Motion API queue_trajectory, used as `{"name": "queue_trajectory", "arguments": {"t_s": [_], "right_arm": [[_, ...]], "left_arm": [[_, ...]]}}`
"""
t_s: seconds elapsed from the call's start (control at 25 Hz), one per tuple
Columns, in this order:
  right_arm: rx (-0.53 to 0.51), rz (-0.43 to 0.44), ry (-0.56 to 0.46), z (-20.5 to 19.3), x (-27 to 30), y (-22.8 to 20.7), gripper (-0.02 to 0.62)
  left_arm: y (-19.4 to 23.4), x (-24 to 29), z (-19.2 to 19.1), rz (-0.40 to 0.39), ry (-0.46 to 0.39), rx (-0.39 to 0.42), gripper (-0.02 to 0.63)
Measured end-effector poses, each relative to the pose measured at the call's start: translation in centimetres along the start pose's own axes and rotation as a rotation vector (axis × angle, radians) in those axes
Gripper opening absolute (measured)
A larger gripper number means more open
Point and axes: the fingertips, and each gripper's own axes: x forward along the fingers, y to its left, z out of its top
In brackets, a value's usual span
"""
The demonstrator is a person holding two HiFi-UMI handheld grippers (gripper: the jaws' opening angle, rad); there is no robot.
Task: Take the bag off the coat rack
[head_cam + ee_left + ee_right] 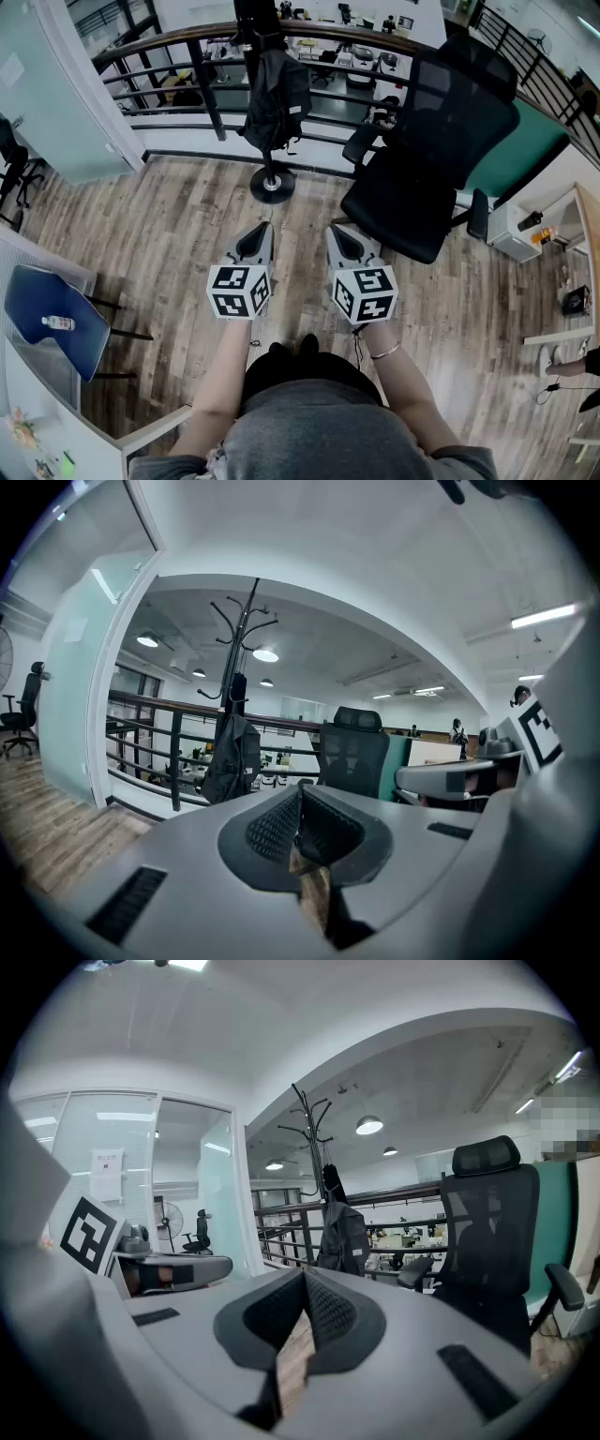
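Note:
A black bag hangs from a black coat rack that stands on a round base by the railing. The bag shows left of centre in the left gripper view, under the rack's hooks. In the right gripper view the bag hangs ahead, below the hooks. My left gripper and right gripper are held side by side over the wood floor, well short of the rack. Both are shut with nothing between the jaws.
A black office chair stands right of the rack, close to the right gripper. A dark railing runs behind the rack. A blue chair with a small bottle sits at the left. A glass partition stands at the left.

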Motion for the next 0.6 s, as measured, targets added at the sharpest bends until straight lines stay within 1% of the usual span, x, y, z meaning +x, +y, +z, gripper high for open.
{"name": "queue_trajectory", "arguments": {"t_s": [0.28, 0.4, 0.6], "right_arm": [[-0.004, 0.014, -0.010, 0.2, 0.3, -0.6, 0.002], [0.012, 0.010, -0.022, 0.0, 0.3, -1.1, 0.003], [0.038, -0.007, -0.014, -0.5, 0.4, -2.1, 0.006]], "left_arm": [[-0.2, 0.7, 0.1, 0.005, -0.009, -0.004, 0.031], [-0.2, 1.0, -0.4, 0.013, 0.005, -0.004, 0.031], [-0.3, 1.2, -1.0, 0.022, 0.018, -0.014, 0.032]]}}
